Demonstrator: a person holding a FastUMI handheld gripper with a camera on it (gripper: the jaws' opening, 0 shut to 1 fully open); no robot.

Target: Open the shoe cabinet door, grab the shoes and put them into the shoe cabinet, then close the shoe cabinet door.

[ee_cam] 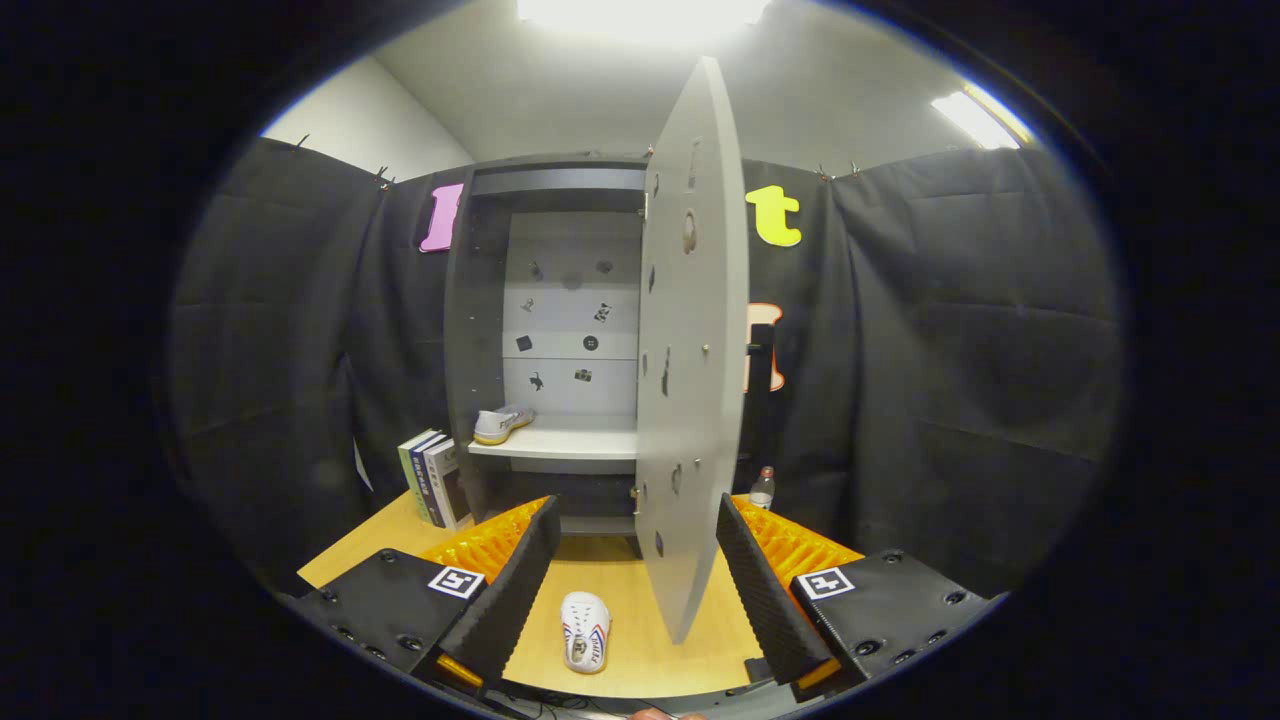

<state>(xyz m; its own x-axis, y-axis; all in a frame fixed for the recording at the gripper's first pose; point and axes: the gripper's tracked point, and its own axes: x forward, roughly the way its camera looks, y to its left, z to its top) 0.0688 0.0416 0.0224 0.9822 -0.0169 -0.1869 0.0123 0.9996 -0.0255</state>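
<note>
Our gripper (632, 590) is spread and empty; the shoe (585, 630) lies between its fingers on the table (640, 650), lengthwise toward the cabinet (480, 330).

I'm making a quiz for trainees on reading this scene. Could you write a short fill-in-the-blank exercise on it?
1. The cabinet door stands ____.
2. One shoe already rests on the cabinet's ____.
3. The other shoe lies on the table between the fingers of the ____ tongs.
4. Beside the cabinet stand some ____.

Missing words: open; shelf; open; books
</note>
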